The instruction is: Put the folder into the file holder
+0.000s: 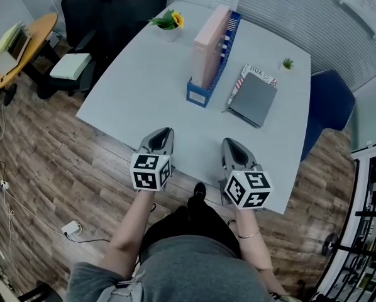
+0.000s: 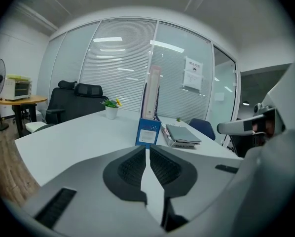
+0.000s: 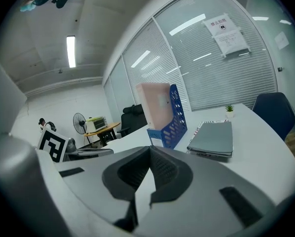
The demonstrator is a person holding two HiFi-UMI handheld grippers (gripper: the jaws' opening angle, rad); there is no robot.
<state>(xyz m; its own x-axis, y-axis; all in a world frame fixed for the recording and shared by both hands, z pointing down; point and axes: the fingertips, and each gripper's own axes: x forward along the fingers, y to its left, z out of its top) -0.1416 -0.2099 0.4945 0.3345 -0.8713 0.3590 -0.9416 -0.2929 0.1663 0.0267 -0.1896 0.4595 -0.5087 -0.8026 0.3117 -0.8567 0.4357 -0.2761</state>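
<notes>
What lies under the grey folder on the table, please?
A printed magazine or booklet lies under the grey folder; only its far edge and one striped side stick out. The rest of it, and anything else beneath, is covered.

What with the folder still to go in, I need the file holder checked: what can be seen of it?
The file holder is blue and plastic-looking, with lattice-perforated side walls and a low front bearing a white label. It stands upright on the white table, front toward the person. A pale pink file stands inside it, with a striped item beside that. The gray folder lies flat to its right, apart.
</notes>
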